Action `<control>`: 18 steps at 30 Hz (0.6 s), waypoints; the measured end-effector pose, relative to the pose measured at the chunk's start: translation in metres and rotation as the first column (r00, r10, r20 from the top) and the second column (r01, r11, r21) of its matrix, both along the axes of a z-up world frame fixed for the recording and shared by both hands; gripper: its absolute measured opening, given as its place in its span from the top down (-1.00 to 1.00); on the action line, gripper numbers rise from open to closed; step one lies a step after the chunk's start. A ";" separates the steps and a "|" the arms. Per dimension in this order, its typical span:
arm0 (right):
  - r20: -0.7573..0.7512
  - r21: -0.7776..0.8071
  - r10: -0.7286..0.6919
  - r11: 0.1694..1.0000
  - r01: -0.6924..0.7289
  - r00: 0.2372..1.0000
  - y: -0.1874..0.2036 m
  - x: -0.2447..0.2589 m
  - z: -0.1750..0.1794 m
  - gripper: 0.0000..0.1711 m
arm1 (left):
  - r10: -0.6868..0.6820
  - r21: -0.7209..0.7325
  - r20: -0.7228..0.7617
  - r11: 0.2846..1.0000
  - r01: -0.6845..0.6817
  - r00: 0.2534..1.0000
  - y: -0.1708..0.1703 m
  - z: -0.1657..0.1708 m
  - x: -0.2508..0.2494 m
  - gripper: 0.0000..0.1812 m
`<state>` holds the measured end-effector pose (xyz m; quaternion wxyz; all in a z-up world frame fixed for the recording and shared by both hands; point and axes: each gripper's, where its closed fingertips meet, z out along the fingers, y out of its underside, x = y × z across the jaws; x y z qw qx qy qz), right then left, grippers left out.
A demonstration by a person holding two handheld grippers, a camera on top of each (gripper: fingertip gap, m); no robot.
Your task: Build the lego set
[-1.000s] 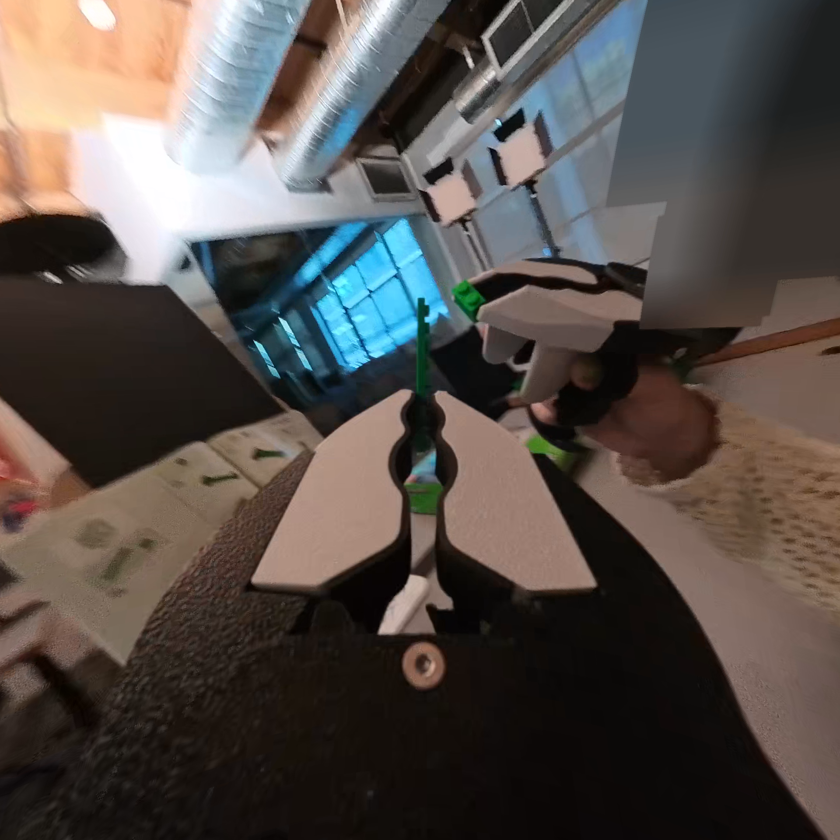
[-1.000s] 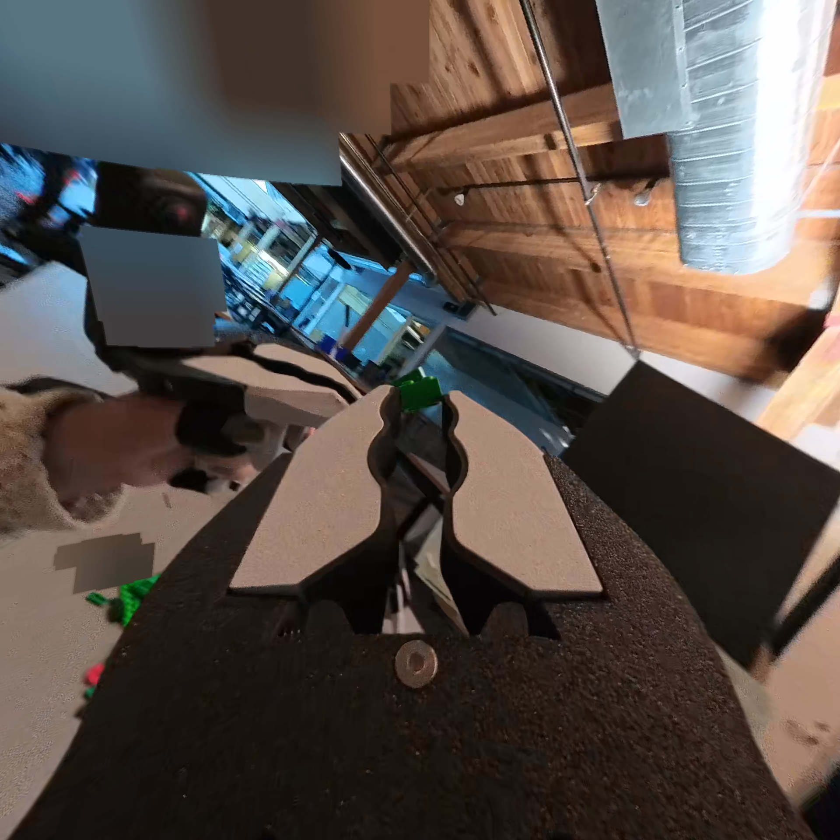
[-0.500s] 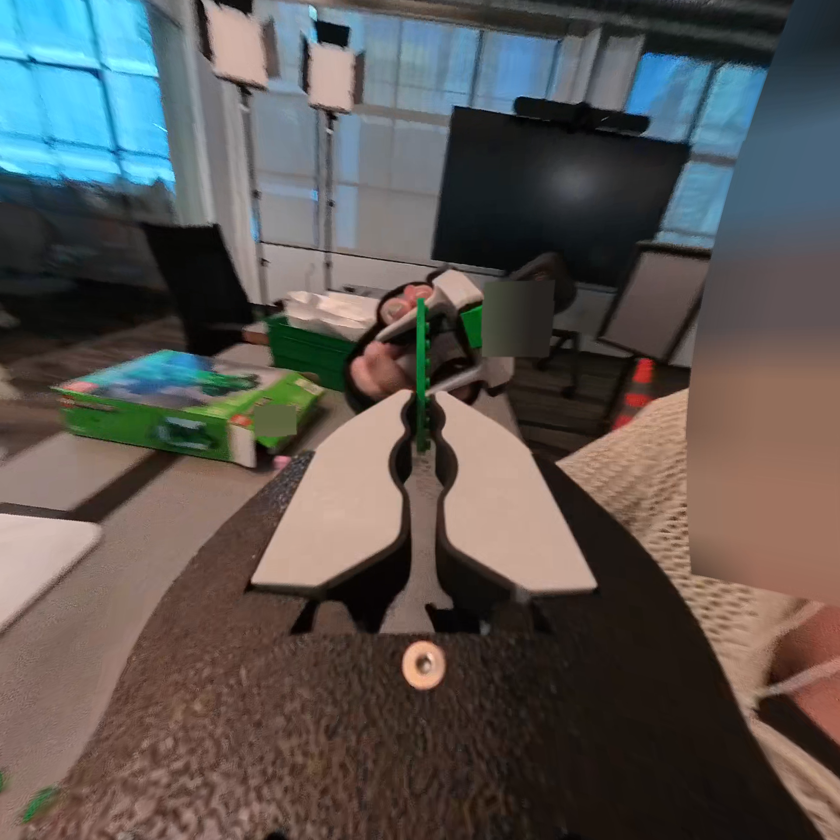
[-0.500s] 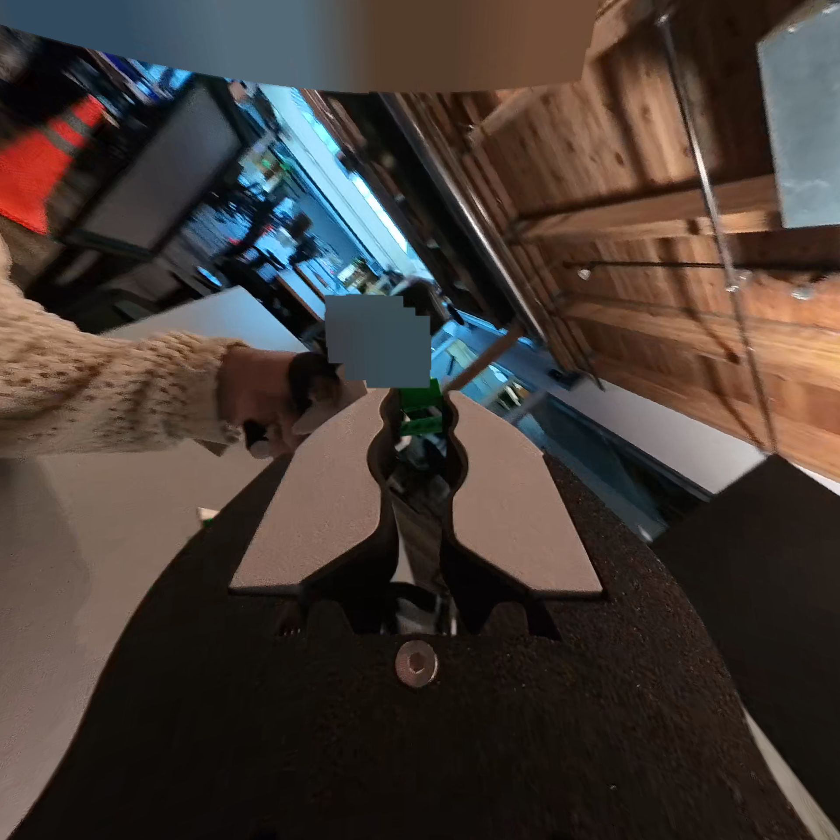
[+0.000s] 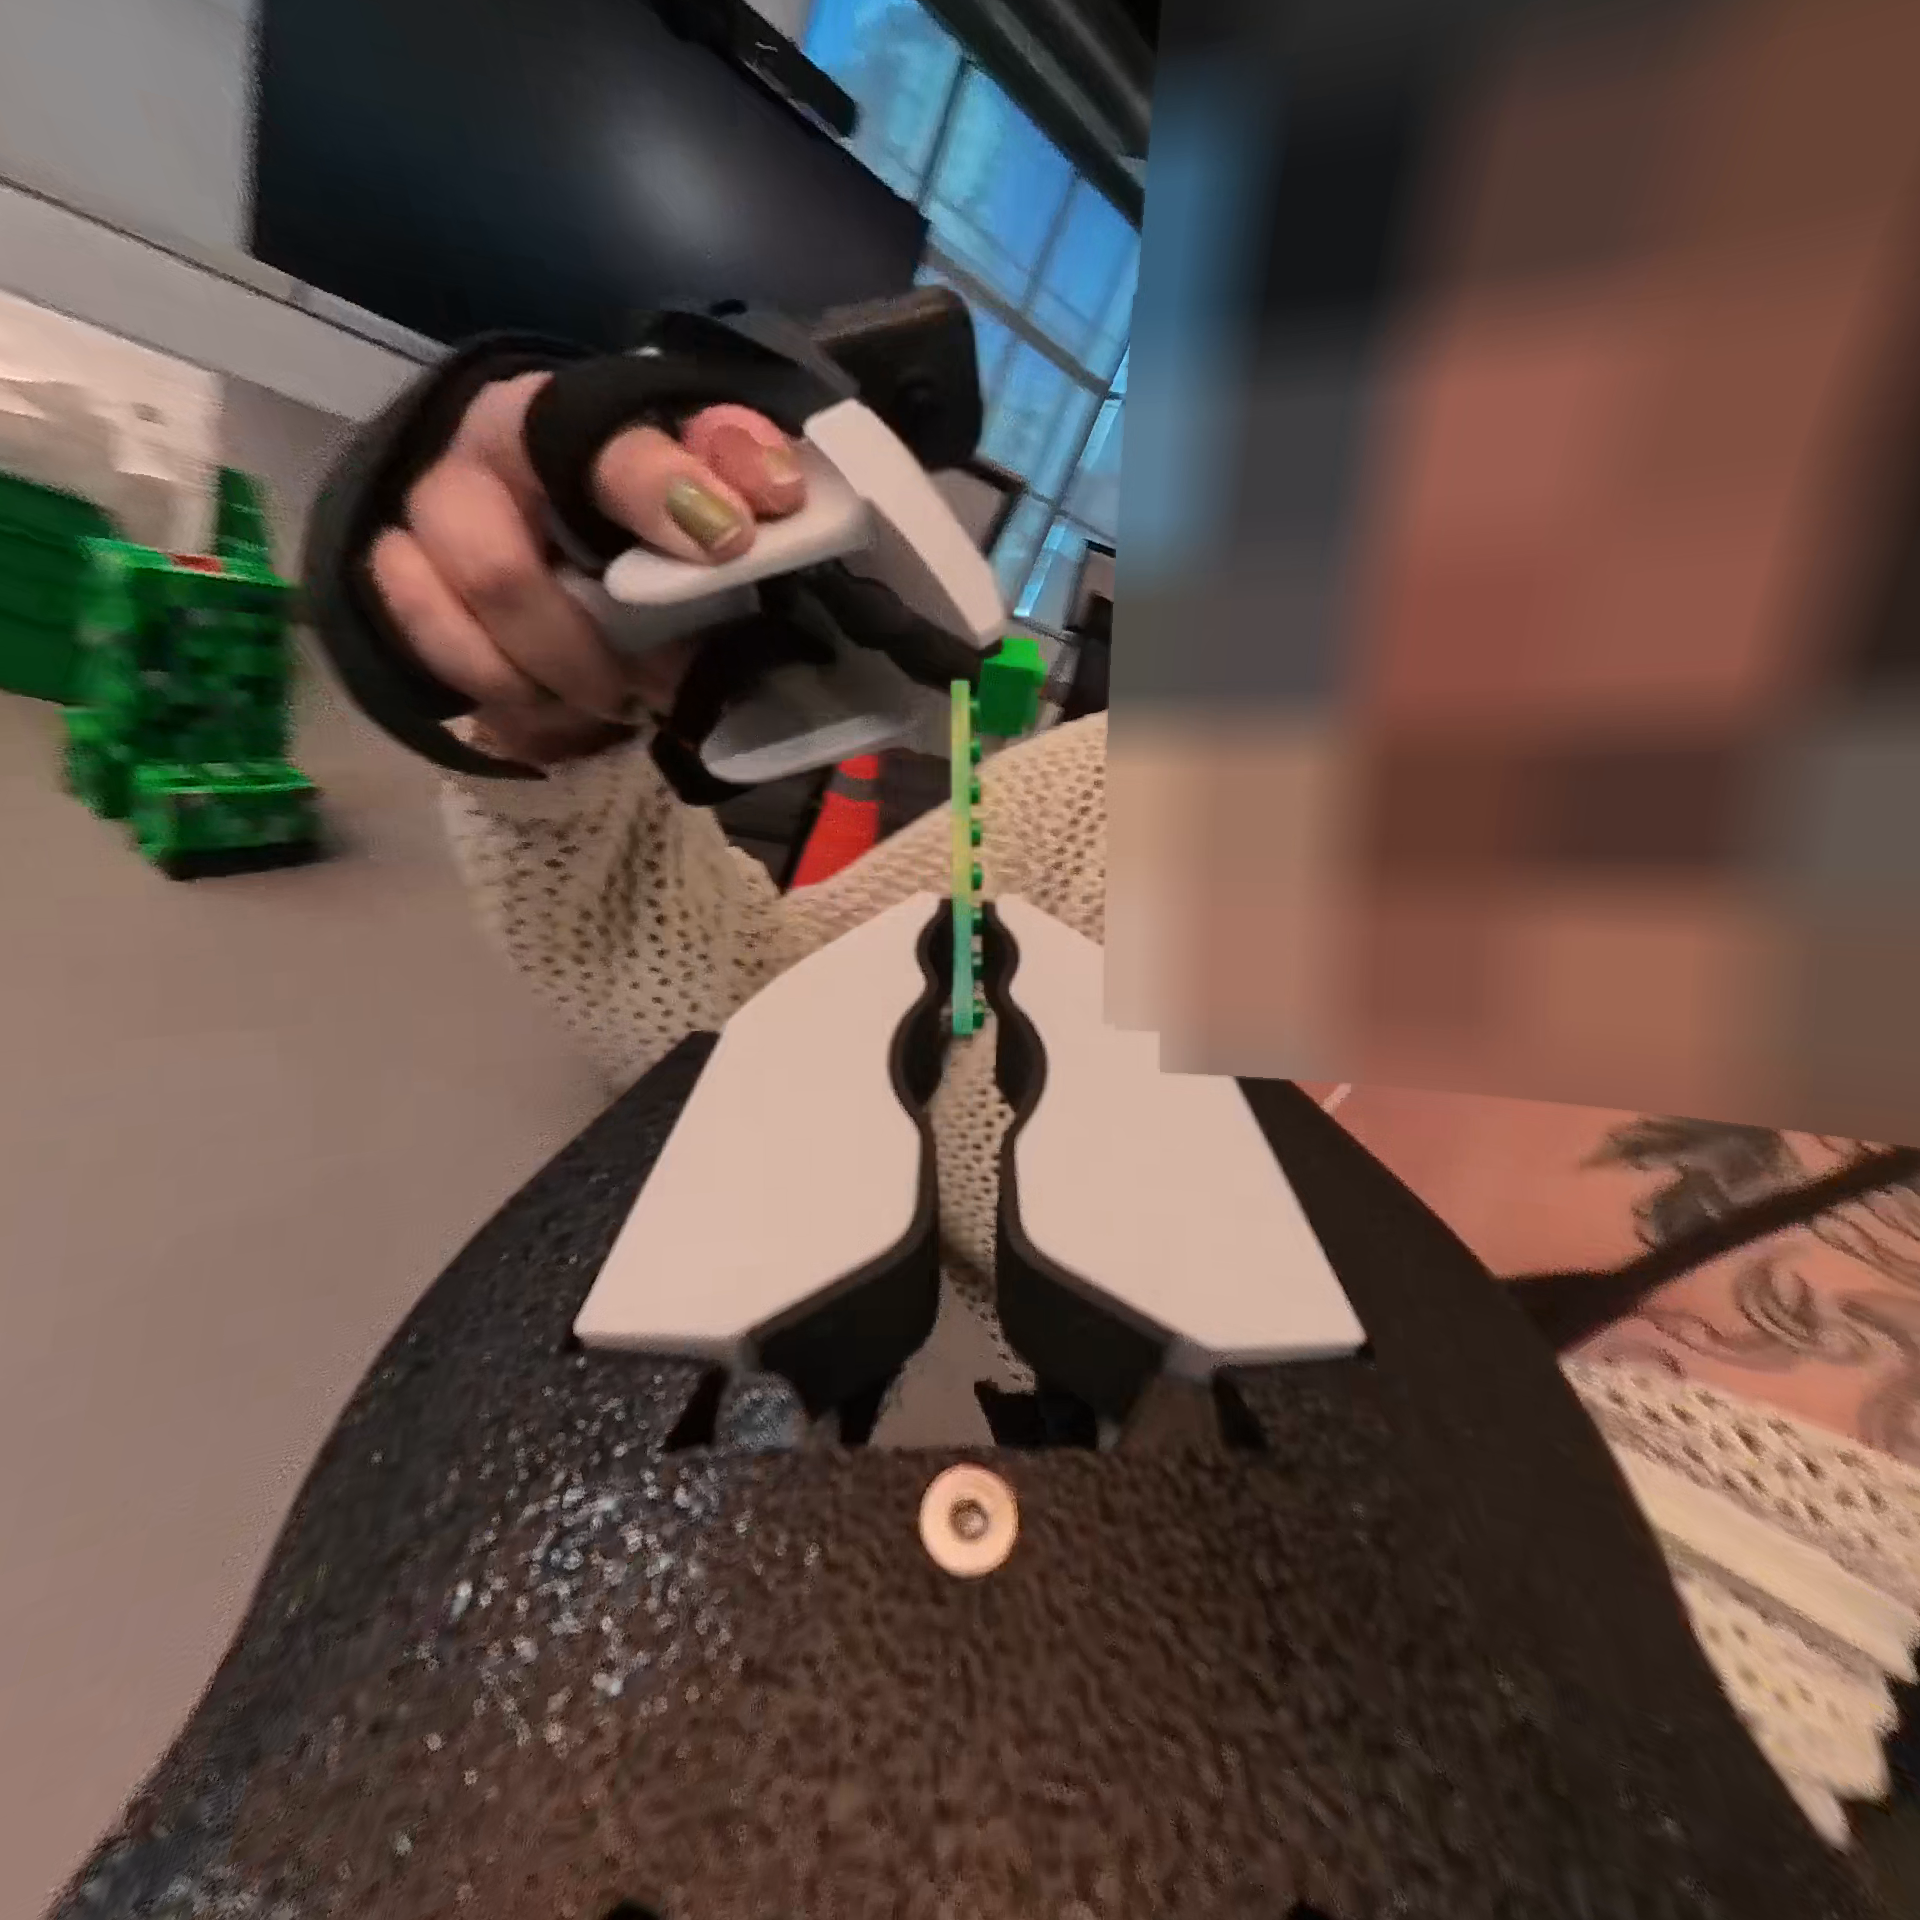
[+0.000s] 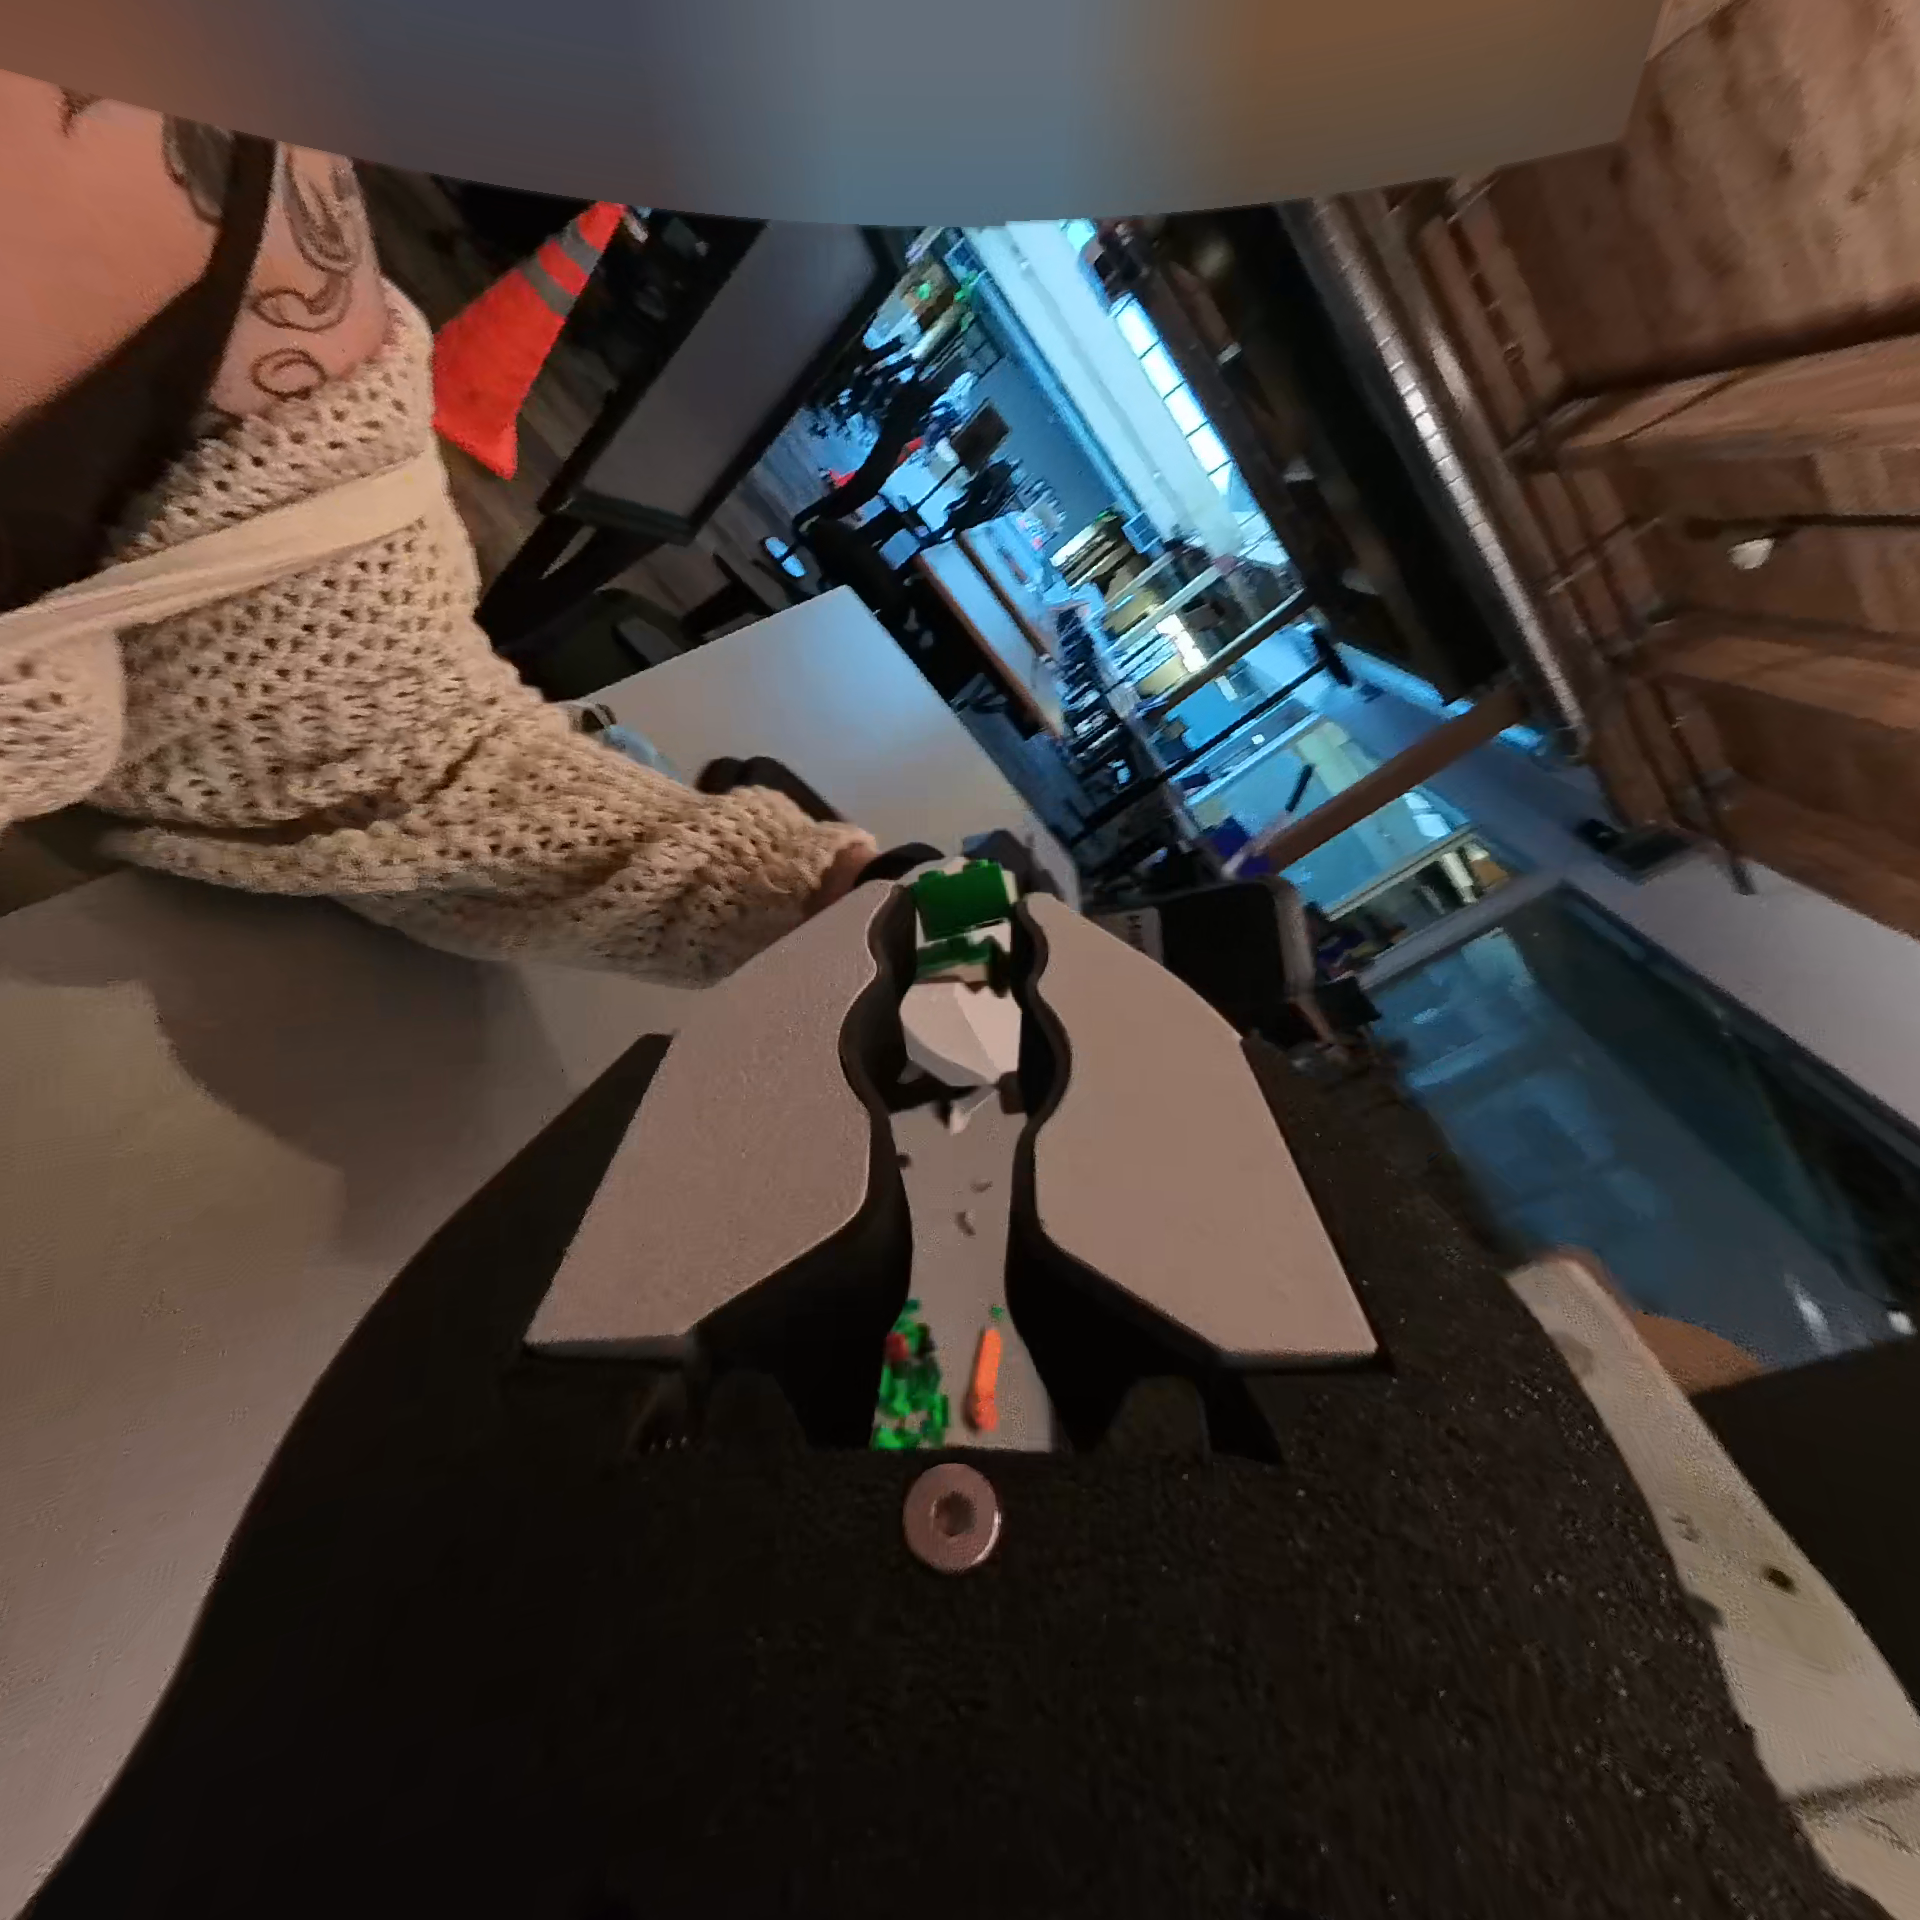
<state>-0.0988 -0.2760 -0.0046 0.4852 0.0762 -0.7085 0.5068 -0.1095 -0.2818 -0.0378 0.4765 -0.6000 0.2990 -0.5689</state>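
Since half a second ago, both grippers have been swung round, so that the small green brick (image 5: 1010, 688) in the right gripper (image 5: 971, 675) is now brought right up to the top end of the thin green plate (image 5: 965, 854), which is held upright and edge-on, clenched at its lower end between the fingertips of the left gripper (image 5: 964, 940). Seen from the right wrist, the green brick is pinched between the tips of the right gripper (image 6: 956, 914). A built green figure (image 5: 182, 717) is seen standing on the grey table (image 5: 260, 1039) well to the left, and loose green pieces (image 6: 909, 1382) and an orange piece (image 6: 985, 1377) lie on the tabletop
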 end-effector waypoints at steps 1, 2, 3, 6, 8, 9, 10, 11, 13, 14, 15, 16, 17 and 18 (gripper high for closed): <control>0.026 0.013 0.014 1.000 -0.015 1.000 -0.005 0.002 -0.003 0.80 | -0.042 0.002 0.015 0.999 0.042 0.999 -0.003 -0.001 0.001 0.96; 0.048 0.029 0.020 0.999 -0.022 0.999 -0.009 0.004 -0.005 0.80 | -0.064 -0.003 0.030 0.998 0.064 0.997 -0.003 -0.002 0.001 0.96; 0.068 0.050 0.008 0.999 -0.012 0.998 -0.011 0.003 -0.008 0.80 | -0.088 -0.006 0.042 0.996 0.089 0.995 -0.003 -0.004 0.001 0.96; 0.092 0.102 -0.025 0.995 0.015 0.995 -0.021 0.000 -0.015 0.80 | -0.174 0.005 0.071 0.985 0.174 0.982 -0.009 -0.009 0.002 0.96; 0.117 0.133 -0.036 0.991 0.020 0.993 -0.028 -0.001 -0.020 0.80 | -0.228 0.020 0.088 0.974 0.227 0.970 -0.013 -0.011 0.002 0.96; 0.118 0.146 -0.048 0.989 0.030 0.992 -0.029 -0.002 -0.021 0.80 | -0.252 0.029 0.093 0.968 0.250 0.963 -0.016 -0.012 0.002 0.96; 0.121 0.157 -0.045 0.987 0.026 0.992 -0.031 -0.001 -0.023 0.80 | -0.259 0.030 0.092 0.966 0.257 0.961 -0.016 -0.014 0.002 0.96; 0.124 0.160 -0.044 0.987 0.024 0.991 -0.032 -0.001 -0.023 0.80 | -0.269 0.032 0.090 0.963 0.267 0.959 -0.017 -0.015 0.002 0.96; 0.133 0.154 -0.039 0.988 0.018 0.990 -0.032 0.001 -0.023 0.80 | -0.287 0.036 0.079 0.958 0.285 0.955 -0.020 -0.017 0.003 0.96; 0.141 0.148 -0.037 0.989 0.016 0.989 -0.032 0.001 -0.022 0.80 | -0.294 0.038 0.074 0.956 0.292 0.953 -0.022 -0.017 0.003 0.96; 0.144 0.142 -0.037 0.990 0.017 0.989 -0.031 0.001 -0.022 0.80 | -0.299 0.043 0.072 0.954 0.296 0.952 -0.023 -0.017 0.004 0.96; 0.147 0.139 -0.034 0.990 0.013 0.989 -0.031 0.002 -0.021 0.80 | -0.302 0.046 0.070 0.953 0.300 0.951 -0.024 -0.017 0.004 0.96; 0.154 0.136 -0.032 0.991 0.011 0.988 -0.031 0.002 -0.022 0.80 | -0.302 0.049 0.069 0.953 0.299 0.951 -0.025 -0.017 0.004 0.96; 0.162 0.136 -0.030 0.991 0.008 0.986 -0.031 0.002 -0.022 0.80 | -0.300 0.052 0.067 0.953 0.297 0.952 -0.025 -0.016 0.004 0.96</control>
